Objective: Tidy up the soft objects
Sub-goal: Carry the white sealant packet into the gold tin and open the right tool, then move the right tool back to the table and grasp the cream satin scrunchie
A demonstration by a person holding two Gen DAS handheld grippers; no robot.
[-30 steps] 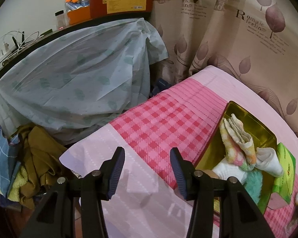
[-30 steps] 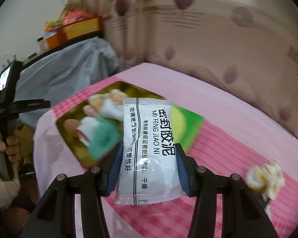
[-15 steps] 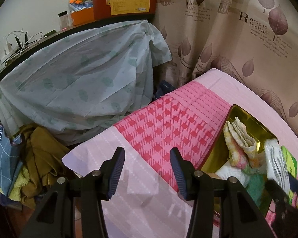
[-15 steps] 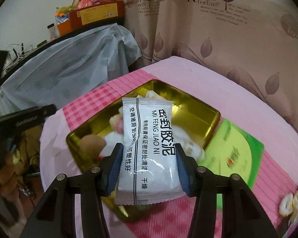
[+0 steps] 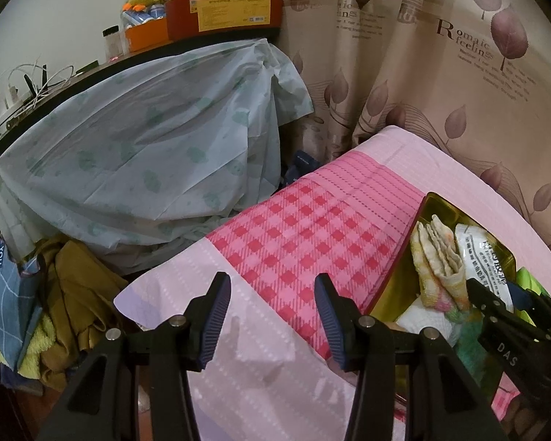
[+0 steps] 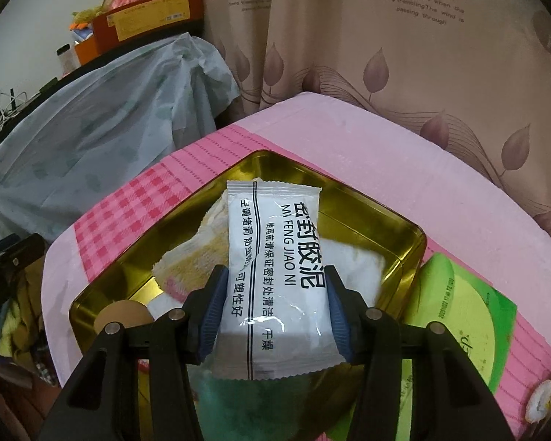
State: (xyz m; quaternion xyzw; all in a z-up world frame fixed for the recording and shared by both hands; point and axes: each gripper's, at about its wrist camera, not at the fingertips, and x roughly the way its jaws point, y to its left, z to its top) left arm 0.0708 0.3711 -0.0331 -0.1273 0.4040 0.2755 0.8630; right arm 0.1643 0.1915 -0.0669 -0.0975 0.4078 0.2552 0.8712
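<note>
My right gripper (image 6: 274,307) is shut on a white sealed packet (image 6: 275,275) with black Chinese print and holds it over the gold tin (image 6: 378,207). The tin holds a yellow-pink folded cloth (image 6: 189,261), a white cloth (image 6: 352,264) and a teal fluffy item (image 6: 275,400). In the left wrist view the tin (image 5: 431,202), the folded cloth (image 5: 439,257) and the packet (image 5: 485,261) sit at the right, with the right gripper (image 5: 496,294) above them. My left gripper (image 5: 272,316) is open and empty over the pink checked cover, left of the tin.
A green lid (image 6: 459,316) lies right of the tin. A small white-yellow soft item (image 6: 547,393) sits at the cover's right edge. A sheet-draped shelf (image 5: 139,154) stands to the left, a clothes pile (image 5: 66,301) below it. A leaf-print curtain (image 5: 459,73) hangs behind.
My right gripper has carried the packet left and down from over the green lid to low over the tin. It now shows in the left wrist view. The left gripper has stayed still.
</note>
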